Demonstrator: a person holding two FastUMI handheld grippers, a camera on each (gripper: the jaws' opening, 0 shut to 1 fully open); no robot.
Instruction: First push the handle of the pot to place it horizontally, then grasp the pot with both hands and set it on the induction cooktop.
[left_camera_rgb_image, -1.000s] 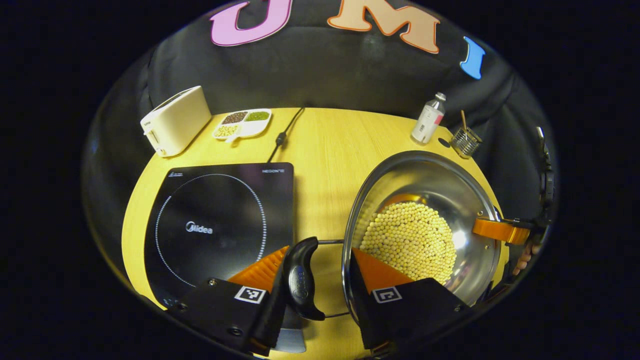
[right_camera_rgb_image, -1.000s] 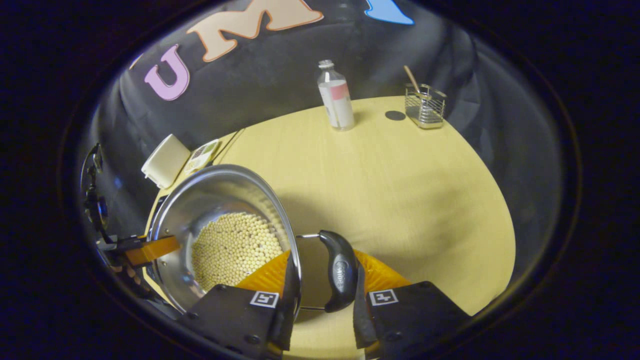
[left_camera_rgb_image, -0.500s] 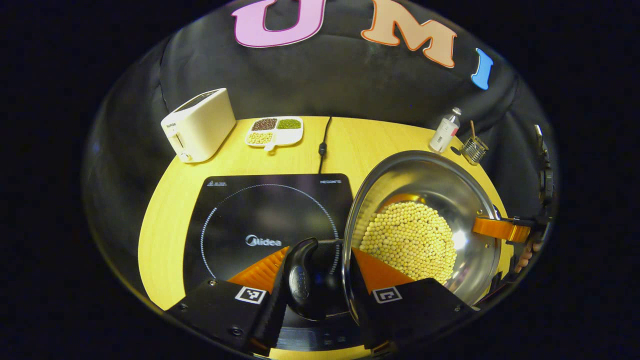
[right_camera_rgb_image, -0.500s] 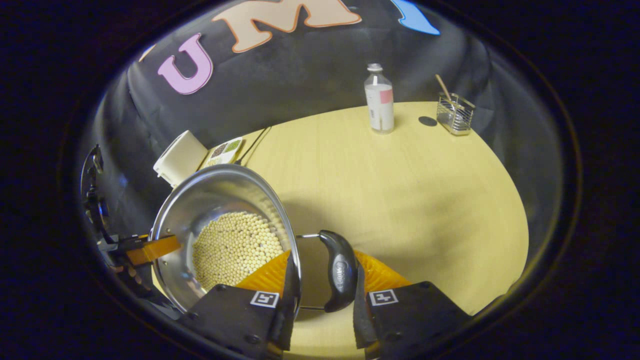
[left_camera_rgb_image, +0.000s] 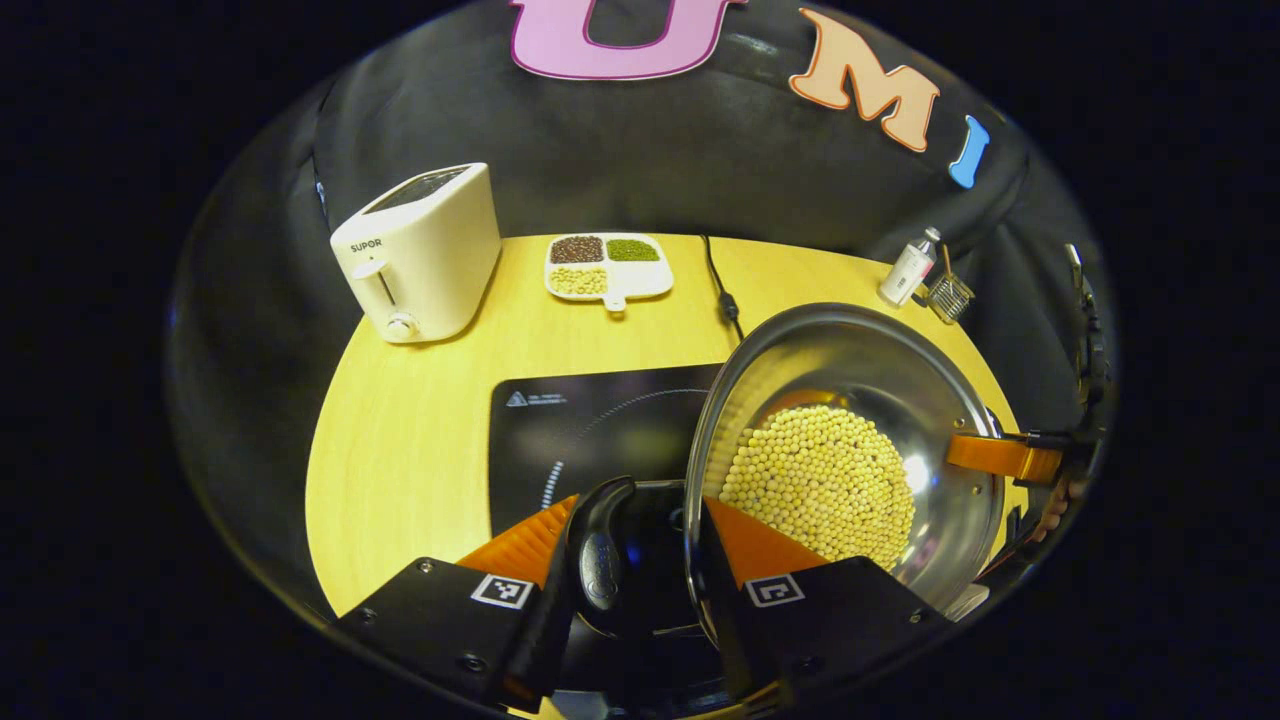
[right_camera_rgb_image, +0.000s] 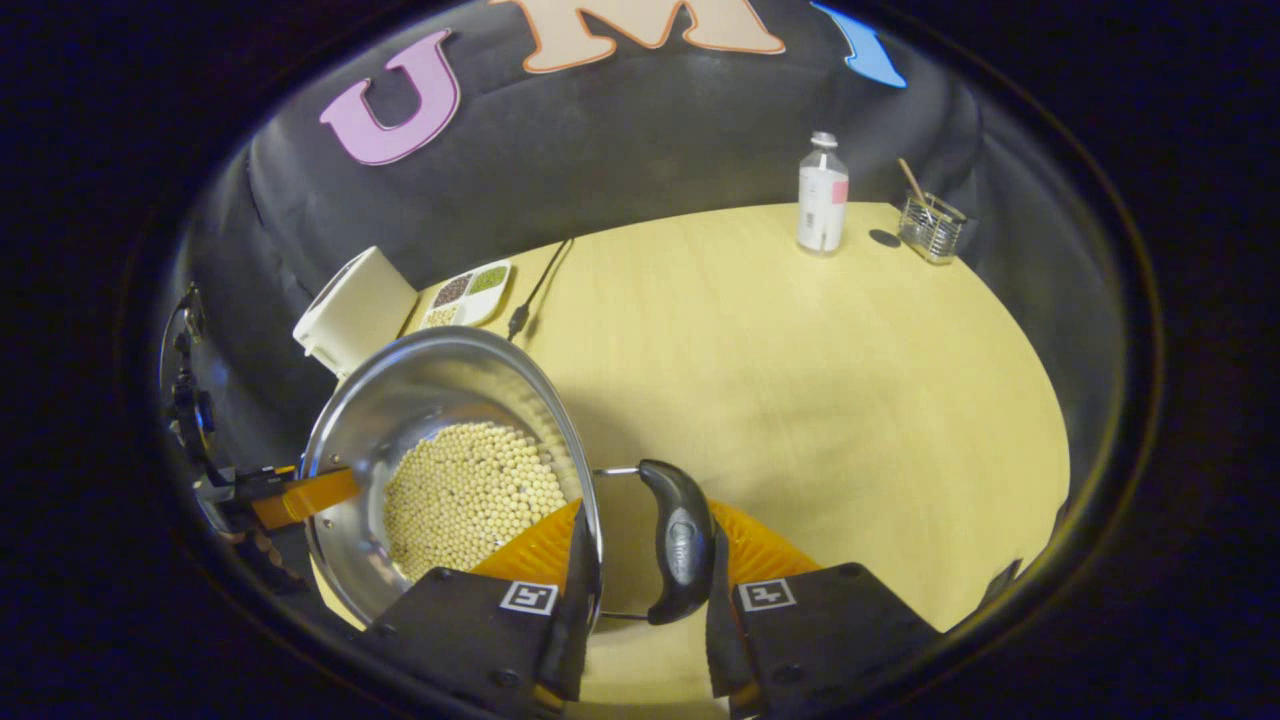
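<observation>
With both handles level, the left gripper (left_camera_rgb_image: 640, 560) and right gripper (right_camera_rgb_image: 640, 575) each have jaws clenched on one, carrying the pot (left_camera_rgb_image: 850, 400) partly over the cooktop (left_camera_rgb_image: 590, 430) at its 4 o'clock; lowering remains.

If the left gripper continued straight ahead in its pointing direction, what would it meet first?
Probably the black induction cooktop, directly ahead beyond the left gripper, which grips the steel pot. Depth is unclear.
</observation>
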